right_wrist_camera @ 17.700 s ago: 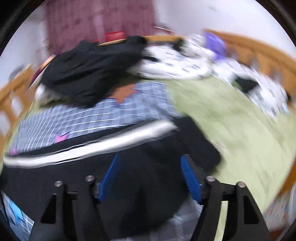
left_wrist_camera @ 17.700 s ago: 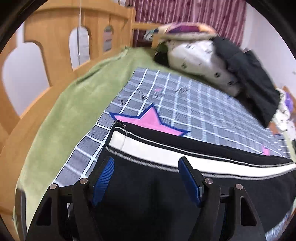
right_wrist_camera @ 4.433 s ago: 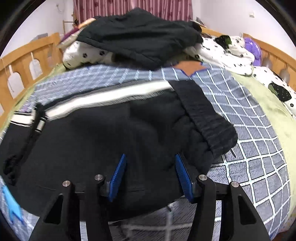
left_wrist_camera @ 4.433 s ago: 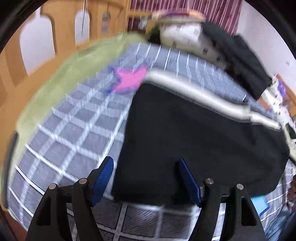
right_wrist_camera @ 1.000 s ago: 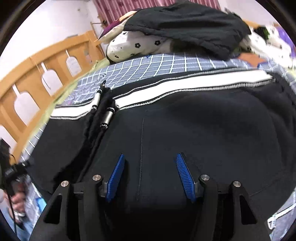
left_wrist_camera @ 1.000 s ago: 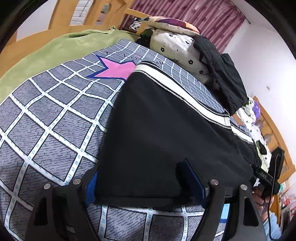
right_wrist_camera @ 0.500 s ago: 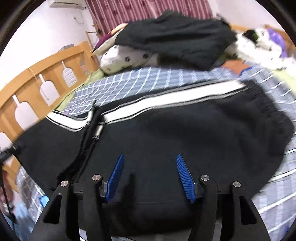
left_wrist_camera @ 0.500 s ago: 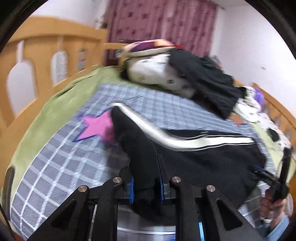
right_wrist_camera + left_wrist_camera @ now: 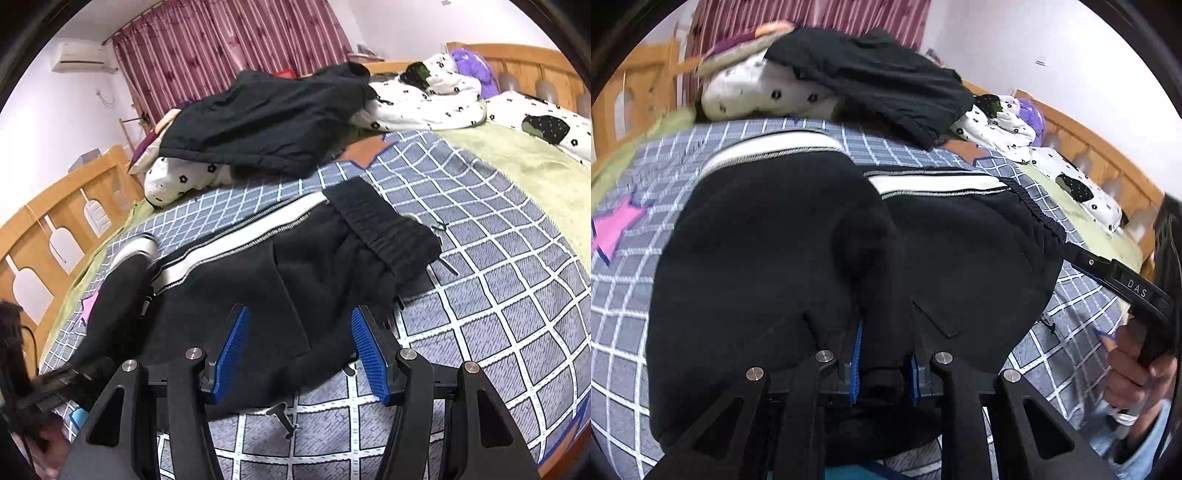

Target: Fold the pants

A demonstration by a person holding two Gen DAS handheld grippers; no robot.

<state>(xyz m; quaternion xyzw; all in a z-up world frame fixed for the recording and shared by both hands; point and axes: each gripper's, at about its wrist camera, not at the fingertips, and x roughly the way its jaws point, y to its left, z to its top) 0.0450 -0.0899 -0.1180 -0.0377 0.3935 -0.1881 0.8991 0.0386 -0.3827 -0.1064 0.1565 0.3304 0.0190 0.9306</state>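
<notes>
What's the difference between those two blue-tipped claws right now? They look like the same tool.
The left gripper is shut, pinching a bunched fold of the black pants; the right gripper is open and holds nothing. The left one has cloth draped over it, while the right one sits above the pants' near edge. Both have black frames with ribbed blue pads.

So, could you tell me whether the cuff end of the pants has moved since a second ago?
Yes. The left gripper has lifted the pants leg off the pink star and carried it toward the waistband.
</notes>
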